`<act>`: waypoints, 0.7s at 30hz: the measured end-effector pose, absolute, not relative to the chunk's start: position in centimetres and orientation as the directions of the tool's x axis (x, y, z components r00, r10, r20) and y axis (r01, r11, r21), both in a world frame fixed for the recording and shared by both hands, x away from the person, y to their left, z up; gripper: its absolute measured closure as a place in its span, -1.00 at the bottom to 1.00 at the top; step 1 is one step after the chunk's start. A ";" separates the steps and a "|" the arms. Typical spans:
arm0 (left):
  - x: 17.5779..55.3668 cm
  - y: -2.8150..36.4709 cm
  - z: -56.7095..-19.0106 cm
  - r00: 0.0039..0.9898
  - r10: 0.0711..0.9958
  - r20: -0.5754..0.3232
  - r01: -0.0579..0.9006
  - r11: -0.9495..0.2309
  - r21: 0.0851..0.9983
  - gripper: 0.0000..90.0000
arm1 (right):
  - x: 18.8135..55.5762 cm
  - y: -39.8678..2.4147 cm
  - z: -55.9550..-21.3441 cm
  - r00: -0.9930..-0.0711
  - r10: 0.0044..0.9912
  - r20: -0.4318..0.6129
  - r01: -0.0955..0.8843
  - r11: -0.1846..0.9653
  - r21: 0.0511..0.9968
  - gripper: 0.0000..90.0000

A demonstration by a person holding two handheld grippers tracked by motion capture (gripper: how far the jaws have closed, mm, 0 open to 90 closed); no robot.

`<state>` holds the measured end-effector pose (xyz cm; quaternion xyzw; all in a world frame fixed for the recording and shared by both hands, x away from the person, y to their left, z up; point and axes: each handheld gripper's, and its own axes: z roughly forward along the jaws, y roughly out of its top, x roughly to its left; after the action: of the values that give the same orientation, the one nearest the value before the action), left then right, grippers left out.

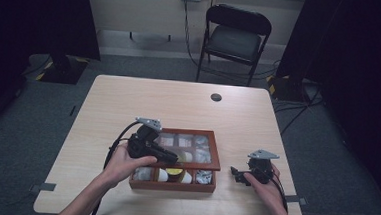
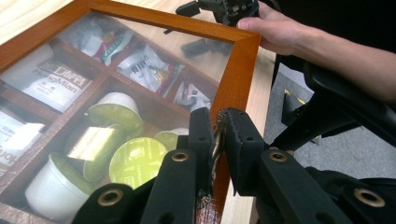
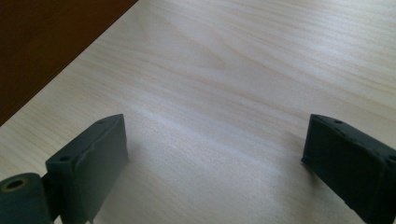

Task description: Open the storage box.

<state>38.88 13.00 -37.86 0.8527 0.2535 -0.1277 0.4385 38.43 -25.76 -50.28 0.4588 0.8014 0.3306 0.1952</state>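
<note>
A brown wooden box (image 1: 171, 185) stands near the table's front edge. Its glass-paned lid (image 1: 215, 150) is tilted up off the base. My left gripper (image 1: 171, 159) is shut on the lid's front frame. In the left gripper view the two black jaws (image 2: 218, 126) pinch the lid's wooden frame (image 2: 239, 79) at its edge. Under the glass lie green-topped capsules (image 2: 135, 161) and tea packets (image 2: 140, 65) in separate compartments. My right gripper (image 1: 238, 174) rests low over the table to the right of the box. Its fingers (image 3: 215, 149) stand wide apart with nothing between them.
The light wooden table (image 1: 188, 105) has a round cable hole (image 1: 216, 97) at the back. A black folding chair (image 1: 235, 37) stands behind it. The box's dark side (image 3: 46, 37) shows in the top left of the right gripper view.
</note>
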 end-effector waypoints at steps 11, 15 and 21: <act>39.6 13.2 -36.9 0.830 0.318 -0.457 0.557 -0.472 0.684 0.80 | 38.4 -25.8 -50.3 -0.501 0.865 -0.009 0.608 0.360 0.707 -0.87; 39.7 13.2 -36.8 0.830 0.320 -0.457 0.558 -0.476 0.680 0.80 | 38.4 -25.8 -50.3 -0.501 0.865 -0.009 0.608 0.360 0.707 -0.87; 39.9 13.3 -36.5 0.835 0.312 -0.453 0.550 -0.471 0.690 0.80 | 38.4 -25.8 -50.3 -0.501 0.865 -0.009 0.608 0.360 0.707 -0.87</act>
<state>39.91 13.27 -36.46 0.8471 0.2543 -0.1334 0.4471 38.41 -25.77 -50.27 0.4597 0.8012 0.3297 0.1948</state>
